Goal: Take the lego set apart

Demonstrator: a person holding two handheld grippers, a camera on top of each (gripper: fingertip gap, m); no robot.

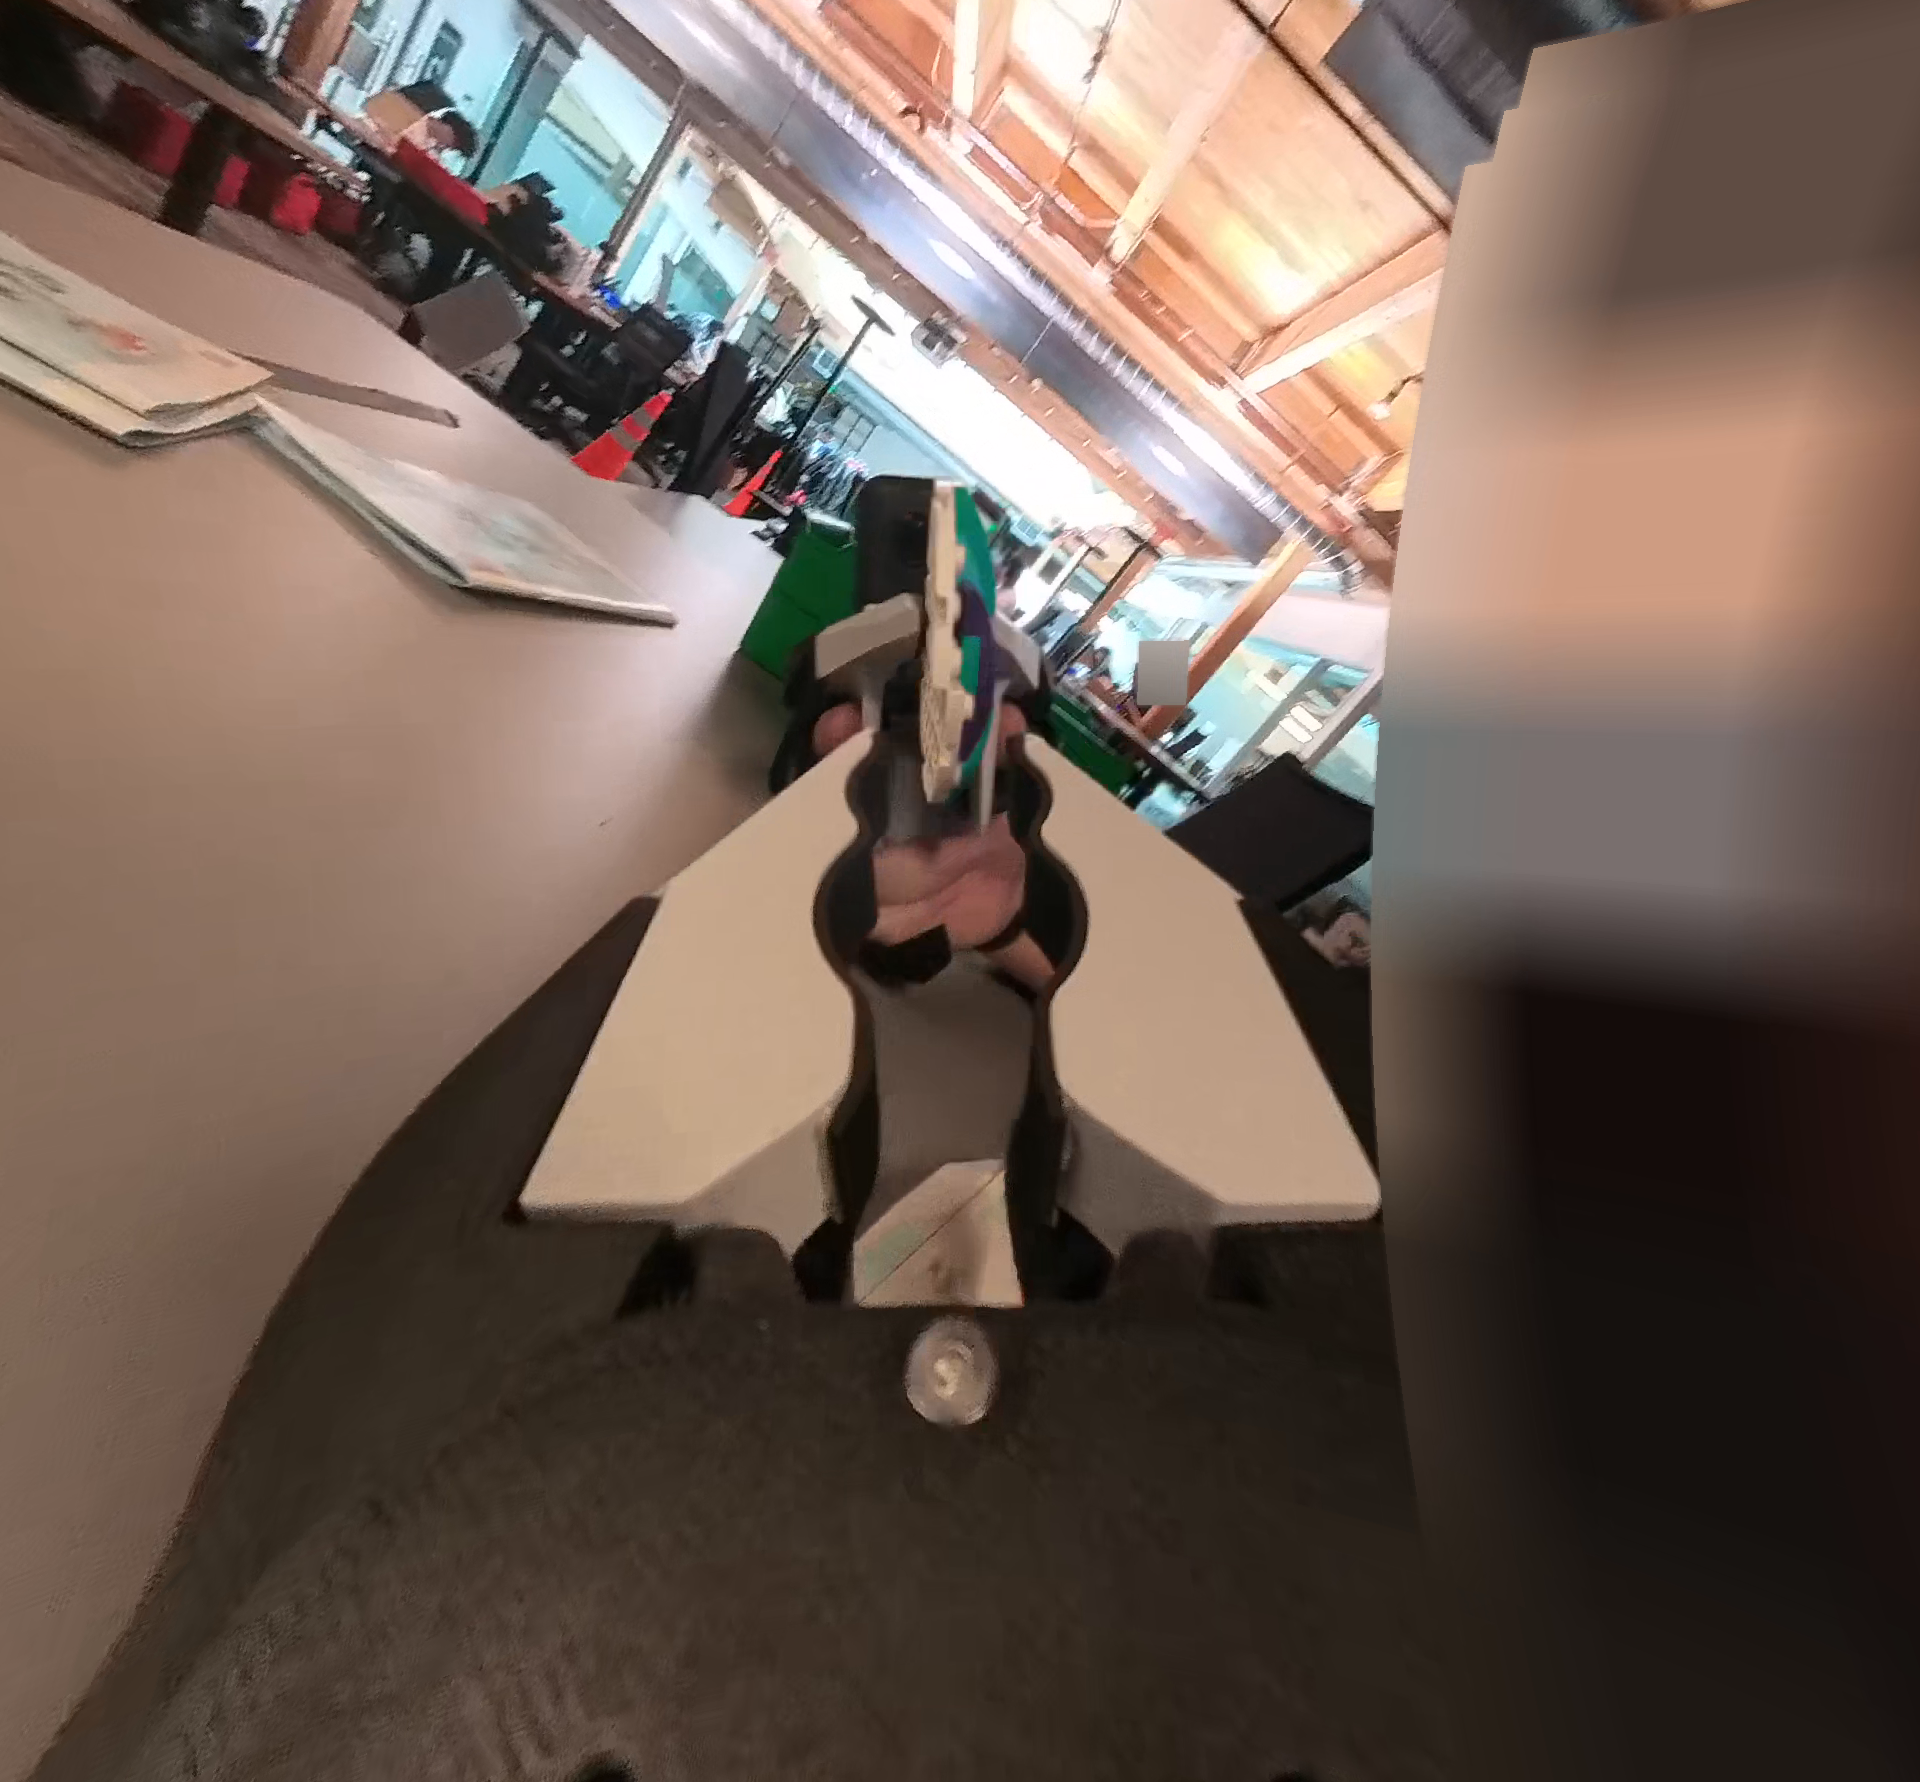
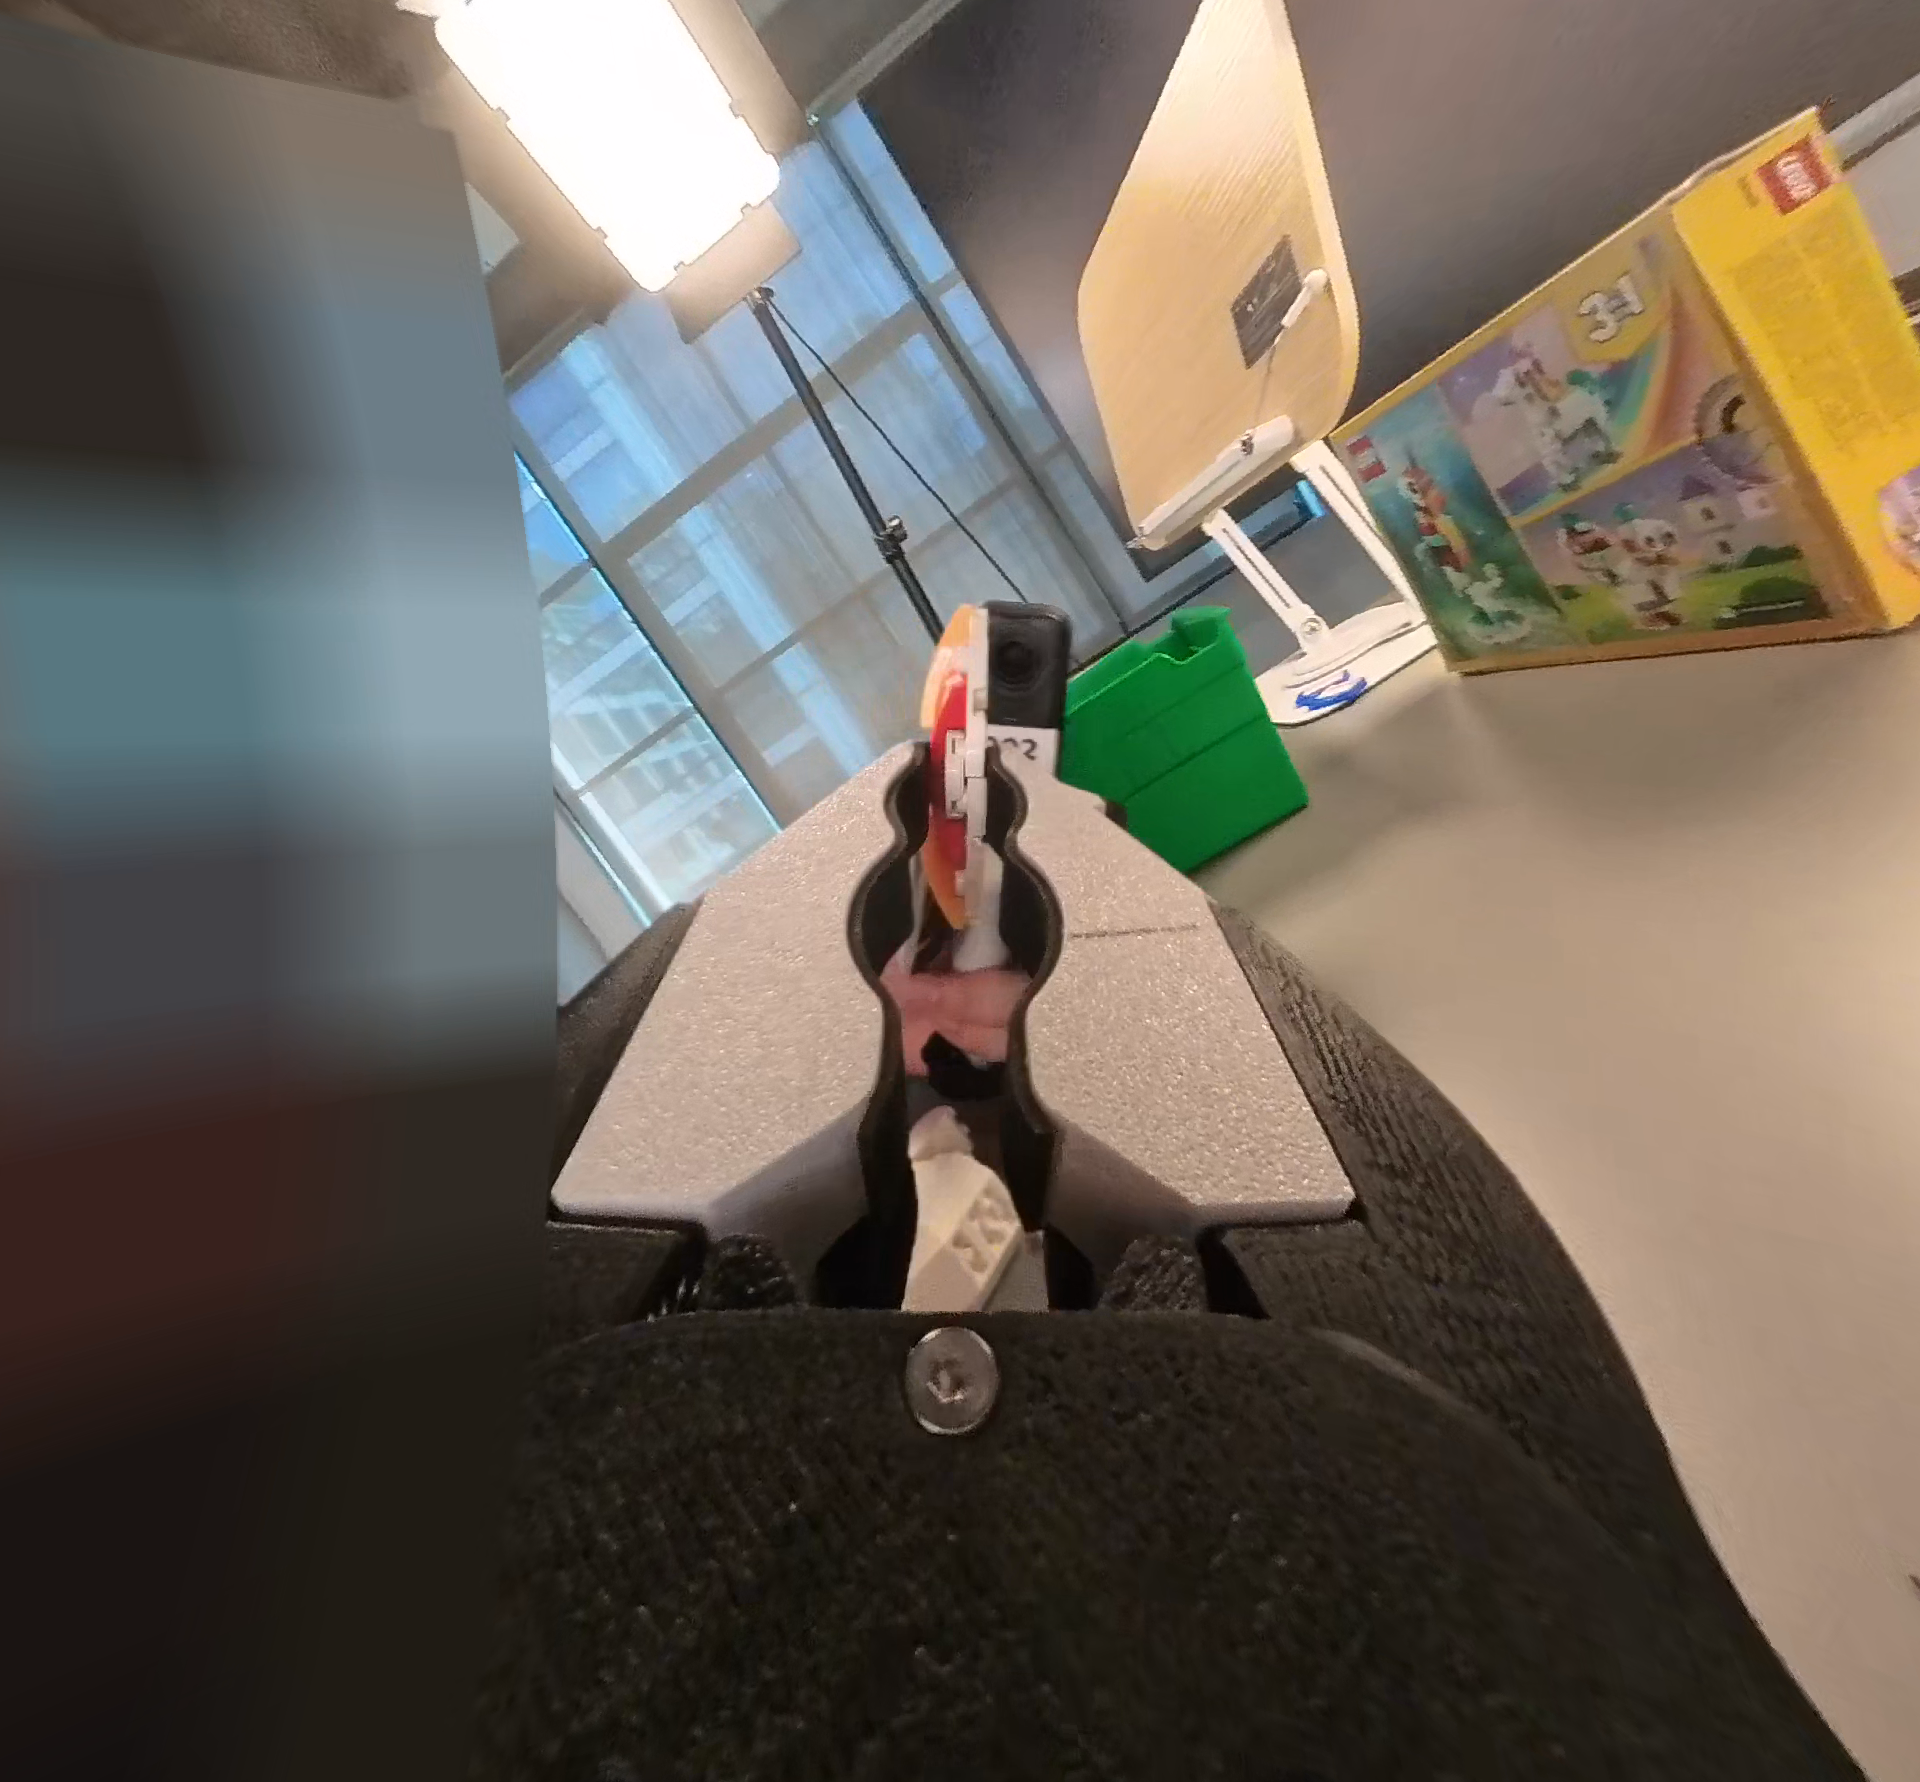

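Both grippers are raised off the table and face each other with a small lego assembly between them. In the left wrist view the lego assembly shows edge-on as white, teal and purple plates. My left gripper is shut on its near end. The right gripper's grey fingers clamp it from the far side, and a hand shows through the finger gap. In the right wrist view my right gripper is shut on the same assembly, which shows orange, red and white here. The left gripper's black camera sits just behind it.
A pale table carries instruction booklets. A green bin stands on it behind the grippers, with a yellow lego box and a wooden-panelled stand at the right. A light panel on a tripod stands by the windows.
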